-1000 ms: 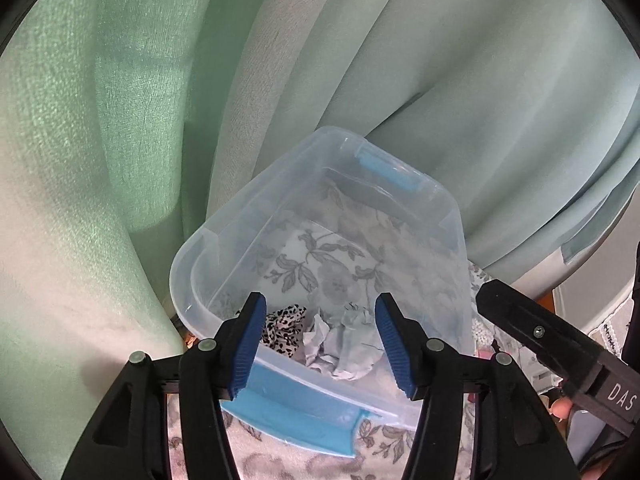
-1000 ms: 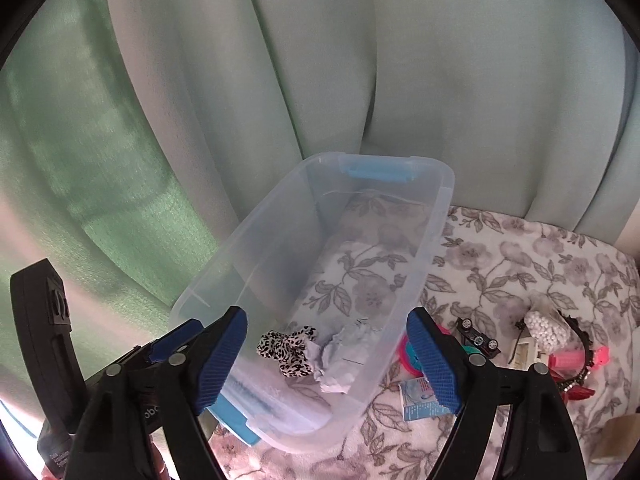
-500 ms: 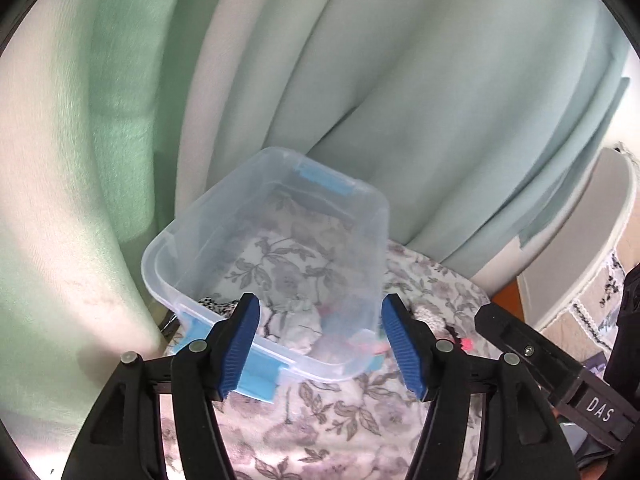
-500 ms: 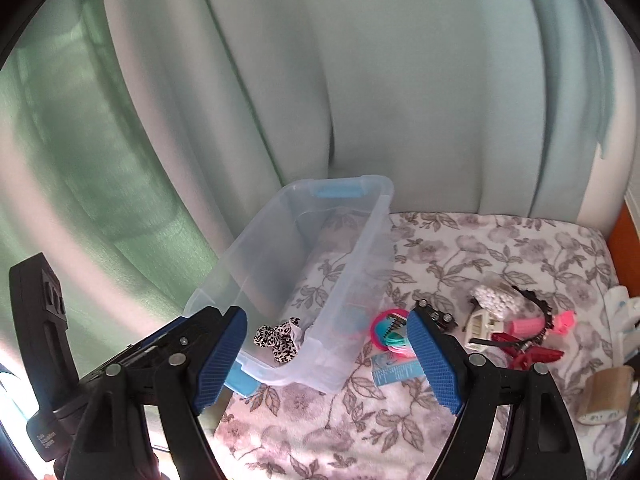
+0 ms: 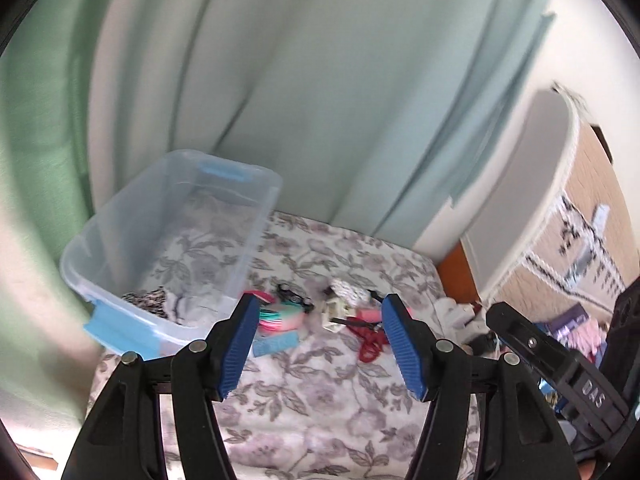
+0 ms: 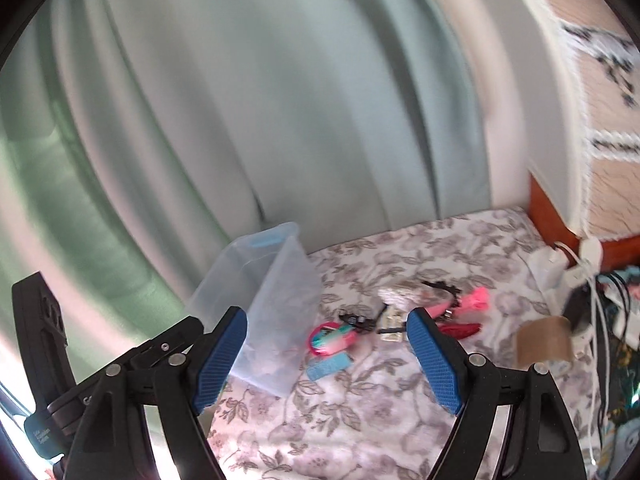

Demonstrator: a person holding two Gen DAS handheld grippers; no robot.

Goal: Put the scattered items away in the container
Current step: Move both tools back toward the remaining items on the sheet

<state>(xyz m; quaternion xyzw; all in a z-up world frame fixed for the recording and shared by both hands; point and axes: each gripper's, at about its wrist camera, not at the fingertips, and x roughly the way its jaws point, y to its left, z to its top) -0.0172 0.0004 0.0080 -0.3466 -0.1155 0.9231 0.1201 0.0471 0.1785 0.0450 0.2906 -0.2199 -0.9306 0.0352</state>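
A clear plastic bin [image 5: 172,240] with blue handles stands at the left on the floral cloth. In its near end lie a leopard-print scrunchie [image 5: 148,300] and crumpled white paper [image 5: 188,308]. To its right are scattered pink and teal hair ties [image 5: 280,316], a blue card [image 5: 276,344], a black clip [image 5: 294,294], a white beaded piece [image 5: 348,290] and a red clip [image 5: 370,338]. My left gripper [image 5: 320,308] hangs open and empty short of them. My right gripper [image 6: 327,320] is also open and empty, with the bin [image 6: 276,300], hair ties [image 6: 332,338] and pink piece [image 6: 474,300] ahead.
Pale green curtains [image 5: 320,100] hang right behind the bin. A brown tape roll [image 6: 544,344] sits at the right, beside white cables and a plug strip [image 6: 588,256]. A white rounded panel [image 5: 520,200] and a wooden edge [image 6: 552,208] close off the far right.
Both grippers have drawn back from over the bin and swung right, so the scattered items have come into view. The left jaws stand slightly wider. The bin's contents have not moved.
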